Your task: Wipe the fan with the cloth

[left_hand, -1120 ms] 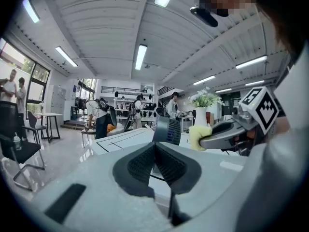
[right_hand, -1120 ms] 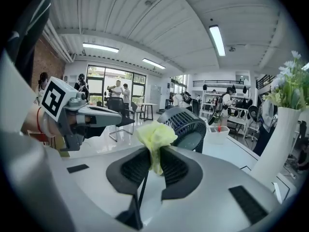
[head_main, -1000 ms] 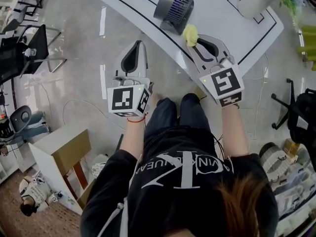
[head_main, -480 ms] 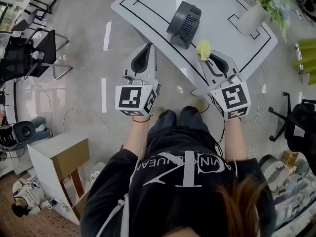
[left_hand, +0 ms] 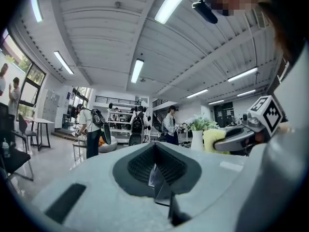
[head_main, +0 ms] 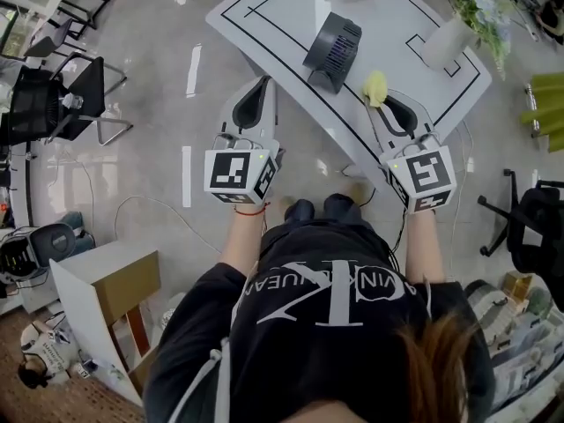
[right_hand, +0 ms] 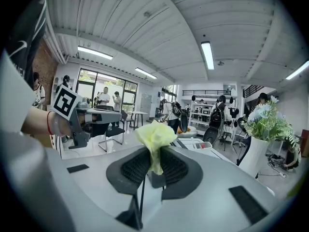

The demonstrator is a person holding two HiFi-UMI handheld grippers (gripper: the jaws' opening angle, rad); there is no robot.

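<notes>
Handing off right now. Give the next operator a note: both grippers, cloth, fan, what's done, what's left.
Left gripper: shut, empty, beside the white table's near edge.
Right gripper: shut on the yellow cloth, at the table's near edge.
Fan: on the table, beyond the cloth, not touched by it.
Done: cloth gripped. Left: carry it to the fan and wipe.

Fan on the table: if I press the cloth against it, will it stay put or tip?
The fan looks small and plastic, so it is probably light. It seems to stand tilted on a small base, so a push high up may tip it. The white table looks glossy, so it could also slide.
</notes>
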